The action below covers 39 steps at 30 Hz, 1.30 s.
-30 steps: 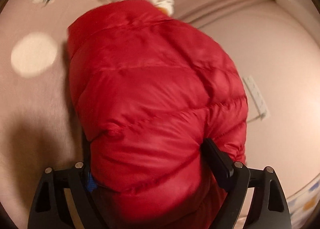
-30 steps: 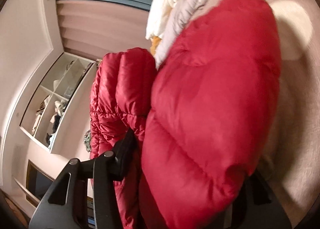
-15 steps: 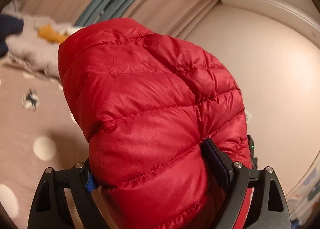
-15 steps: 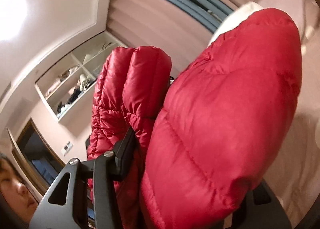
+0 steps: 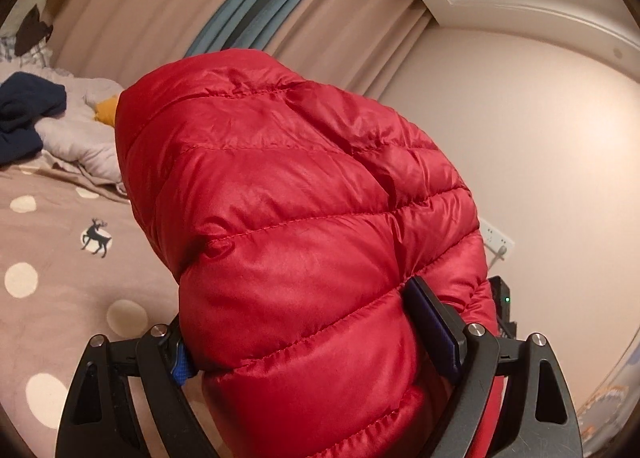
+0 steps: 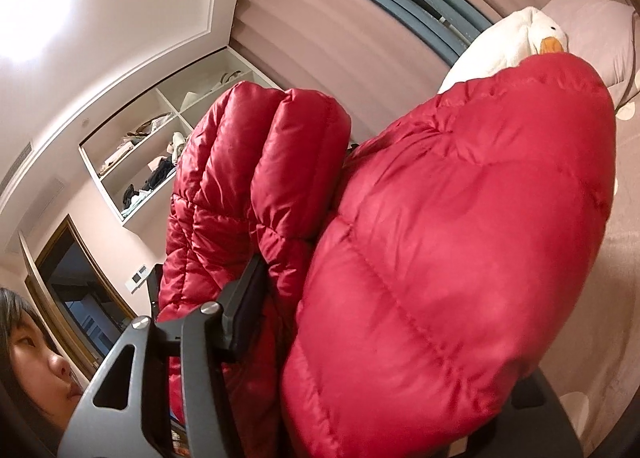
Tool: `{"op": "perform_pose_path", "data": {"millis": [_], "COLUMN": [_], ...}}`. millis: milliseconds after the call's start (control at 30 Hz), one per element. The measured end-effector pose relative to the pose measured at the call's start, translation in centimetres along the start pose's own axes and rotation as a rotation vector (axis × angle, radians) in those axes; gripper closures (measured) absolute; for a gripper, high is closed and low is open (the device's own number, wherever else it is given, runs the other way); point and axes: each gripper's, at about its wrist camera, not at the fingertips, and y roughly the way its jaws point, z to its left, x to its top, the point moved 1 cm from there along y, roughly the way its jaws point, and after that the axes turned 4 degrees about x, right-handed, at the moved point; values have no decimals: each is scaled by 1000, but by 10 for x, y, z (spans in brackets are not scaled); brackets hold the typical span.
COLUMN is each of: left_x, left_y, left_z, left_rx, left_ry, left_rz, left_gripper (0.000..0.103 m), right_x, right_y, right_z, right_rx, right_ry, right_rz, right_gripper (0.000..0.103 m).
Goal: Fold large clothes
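A red quilted puffer jacket point(image 5: 296, 226) fills the left wrist view and bulges over my left gripper point(image 5: 308, 354), which is shut on a thick fold of it, held up above the bed. In the right wrist view the same jacket point(image 6: 452, 258) bulges over my right gripper point(image 6: 384, 342), which is shut on another fold. A second red part of the jacket point(image 6: 248, 194) hangs to the left, near where the left gripper holds it. The right finger of the right gripper is mostly hidden by fabric.
A pinkish-brown bedspread point(image 5: 52, 282) with white dots and a deer print lies below. A dark blue garment point(image 5: 24, 114) and grey bedding lie at the far end. A white plush goose point(image 6: 516, 42) rests on a pillow. Curtains, a wall shelf point(image 6: 160, 154) and a person's face point(image 6: 32, 362) are around.
Both grippers have lifted the jacket off the bed and tilted upward, so the views now show curtains, wall and ceiling. Both grips on the jacket are unchanged.
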Motion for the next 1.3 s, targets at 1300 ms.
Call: {"op": "perform_pose_path", "data": {"millis": [1300], "left_x": [-17], "left_y": [181], "left_z": [212], "left_rx": [527], "left_ry": [-114], "left_rz": [217], "left_gripper": [14], "right_x": [-14], "right_y": [48], "right_z": [-198], "right_rx": [-671], "right_ry": [158], "right_rz": [188], "right_gripper": [8]}}
